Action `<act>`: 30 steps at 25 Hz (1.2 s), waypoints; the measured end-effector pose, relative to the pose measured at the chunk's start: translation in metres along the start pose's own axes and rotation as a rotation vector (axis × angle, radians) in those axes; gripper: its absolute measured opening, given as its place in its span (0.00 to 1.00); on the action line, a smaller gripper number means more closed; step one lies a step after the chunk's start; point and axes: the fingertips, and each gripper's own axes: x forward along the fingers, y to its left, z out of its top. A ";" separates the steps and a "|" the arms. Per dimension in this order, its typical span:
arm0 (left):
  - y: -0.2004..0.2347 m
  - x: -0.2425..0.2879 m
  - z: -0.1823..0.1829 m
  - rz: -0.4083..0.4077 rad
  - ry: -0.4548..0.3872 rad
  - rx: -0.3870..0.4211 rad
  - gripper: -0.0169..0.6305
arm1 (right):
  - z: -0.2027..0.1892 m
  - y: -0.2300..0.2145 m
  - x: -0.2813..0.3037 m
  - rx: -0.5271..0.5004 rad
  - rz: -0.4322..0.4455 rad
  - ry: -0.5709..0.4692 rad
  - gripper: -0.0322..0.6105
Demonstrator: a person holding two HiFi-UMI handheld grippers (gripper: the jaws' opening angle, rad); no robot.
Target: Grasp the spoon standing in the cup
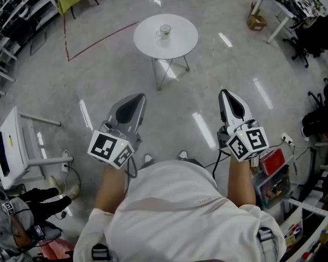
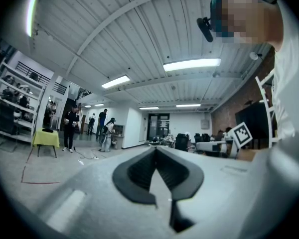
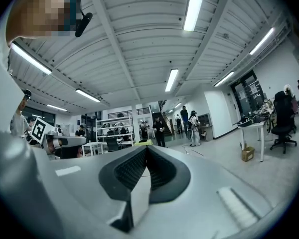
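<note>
Left gripper point(image 1: 135, 98): jaws pressed together at the tips, nothing between them. In the left gripper view the gripper point(image 2: 156, 151) has only ceiling and the far room past its closed tips. I read that as a carry pose, shut and empty so nothing snags on the walk-up. It's held in close in front of the torso with the forearm bent. The nose points forward, seemingly tipped a little up, and the marker cube faces back toward me.

Centre, ahead: cup point(image 1: 165, 30) sits near the middle of the round white table point(image 1: 147, 40), well apart from both grippers, bare floor between. The spoon is too small to resolve from the head view. Neither gripper view has the table in frame.

Right gripper point(image 1: 225, 94): same story, jaws fully closed on nothing. The right gripper view shows the gripper point(image 3: 147, 149) with its tips meeting and open room beyond. It mirrors the left, in close to the torso with the nose forward.

My read: approach not begun. I'd need to close the distance, tip one nose down at the cup and open its jaws before the spoon is reachable.
</note>
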 end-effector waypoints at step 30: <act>0.171 0.146 -0.029 0.014 0.022 -0.065 0.03 | -0.024 -0.085 0.226 0.001 0.055 0.140 0.05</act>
